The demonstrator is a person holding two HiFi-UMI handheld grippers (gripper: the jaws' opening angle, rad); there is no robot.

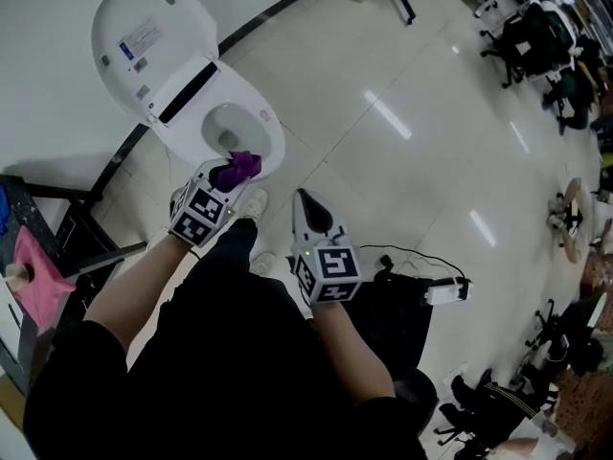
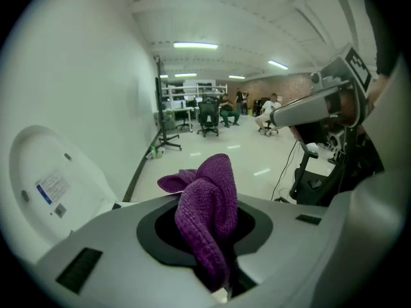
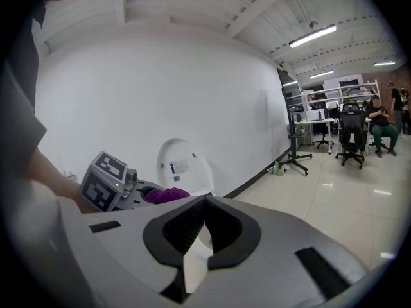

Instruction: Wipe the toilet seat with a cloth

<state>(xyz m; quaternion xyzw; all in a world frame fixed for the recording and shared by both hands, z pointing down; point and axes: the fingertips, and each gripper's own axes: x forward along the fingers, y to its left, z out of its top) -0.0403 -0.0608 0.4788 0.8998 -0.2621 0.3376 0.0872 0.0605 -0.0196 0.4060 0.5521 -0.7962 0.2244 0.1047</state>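
— Where is the cloth?
— The purple cloth (image 1: 238, 168) is bunched and pinched in my left gripper (image 1: 228, 174). Left gripper view: jaws clamped on it, one thick fold standing up out of them, a loose lobe flopping to the left.
— Where does it sit against the toilet?
— Head view puts it over the near rim of the toilet seat (image 1: 274, 138), at the front of the bowl. Whether it touches the rim, I cannot tell. The lid (image 1: 144, 32) is up against the white wall, a blue-and-white label on its inner face.
— Right side?
— My right gripper (image 1: 305, 199) hangs apart from the toilet, to the right of the left one, over the tile floor (image 1: 412, 94). Its own view: jaws closed tip to tip, nothing in them. That view also catches the cloth and the lid further off.
— Surroundings?
— A pink cloth (image 1: 38, 281) on a dark rack, far left. A white power strip (image 1: 445, 291) on a black cable, on the floor by my right leg. Office chairs (image 1: 536, 41) well apart, upper right.
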